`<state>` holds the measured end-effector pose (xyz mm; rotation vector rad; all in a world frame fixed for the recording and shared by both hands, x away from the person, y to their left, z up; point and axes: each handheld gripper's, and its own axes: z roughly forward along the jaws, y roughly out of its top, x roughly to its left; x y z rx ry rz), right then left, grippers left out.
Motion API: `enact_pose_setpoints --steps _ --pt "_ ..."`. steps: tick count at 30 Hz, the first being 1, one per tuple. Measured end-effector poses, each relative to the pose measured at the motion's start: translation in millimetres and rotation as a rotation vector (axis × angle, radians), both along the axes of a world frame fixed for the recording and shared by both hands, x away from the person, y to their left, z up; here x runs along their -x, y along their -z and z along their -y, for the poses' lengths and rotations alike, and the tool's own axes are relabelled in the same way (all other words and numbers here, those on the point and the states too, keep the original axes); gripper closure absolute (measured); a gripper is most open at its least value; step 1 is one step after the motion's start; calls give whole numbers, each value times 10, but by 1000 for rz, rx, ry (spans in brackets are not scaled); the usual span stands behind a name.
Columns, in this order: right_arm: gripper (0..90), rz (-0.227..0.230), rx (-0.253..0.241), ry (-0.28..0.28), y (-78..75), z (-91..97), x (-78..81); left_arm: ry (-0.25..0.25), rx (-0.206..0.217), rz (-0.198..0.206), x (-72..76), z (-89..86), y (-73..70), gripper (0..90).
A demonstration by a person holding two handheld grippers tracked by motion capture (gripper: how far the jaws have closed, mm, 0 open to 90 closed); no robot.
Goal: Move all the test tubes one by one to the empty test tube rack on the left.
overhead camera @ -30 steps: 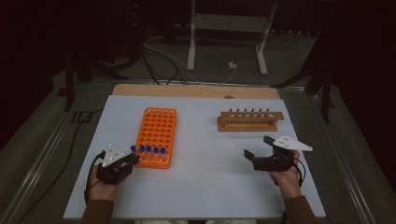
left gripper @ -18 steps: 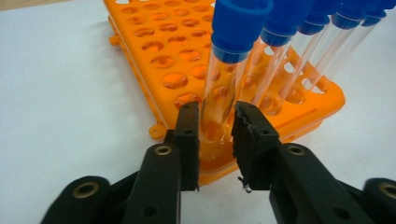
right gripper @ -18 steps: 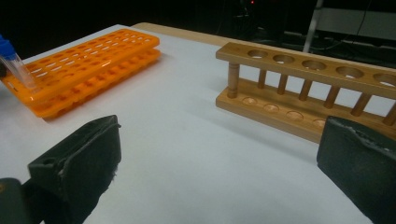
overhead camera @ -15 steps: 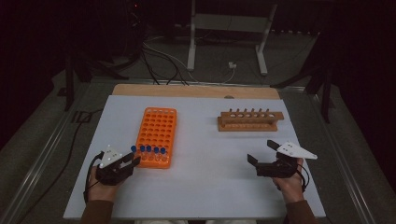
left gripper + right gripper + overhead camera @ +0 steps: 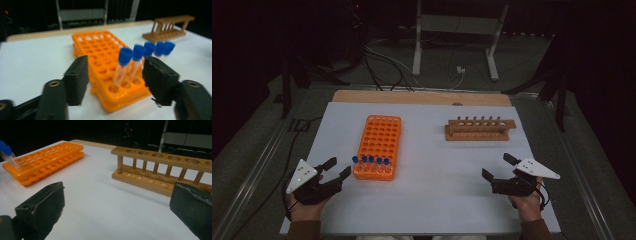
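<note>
The left gripper (image 5: pixel 338 168) has just been opening; its jaws stand apart beside the orange rack (image 5: pixel 378 146), nothing gripped. Five blue-capped tubes (image 5: pixel 126 66), blurred, fill its near row. The right gripper (image 5: pixel 495 167) is wide open and empty, near the wooden rack (image 5: pixel 480 129). The surface (image 5: pixel 432 170) runs past the frame's bottom.

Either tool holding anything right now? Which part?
Nothing held. Left tool has just been opening, jaws astride the blue-capped tubes without touching. Right tool is open, empty.

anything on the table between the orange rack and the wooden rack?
Nothing: in the high view the stretch between the orange rack and the wooden rack is bare white table.
</note>
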<state>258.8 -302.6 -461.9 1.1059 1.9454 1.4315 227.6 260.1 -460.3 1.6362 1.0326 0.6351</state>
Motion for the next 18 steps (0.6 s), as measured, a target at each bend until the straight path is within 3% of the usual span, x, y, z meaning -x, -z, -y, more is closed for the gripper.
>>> enact_pose_setpoints --steps 4,12,18 --pt "0 19 2 10 -4 16 23 -37 6 28 45 -35 -30 224" --pt "0 38 -24 38 12 84 47 -108 29 40 42 -75 -45 34" --pt "0 32 -22 53 51 104 33 -125 45 42 27 -95 -40 5"
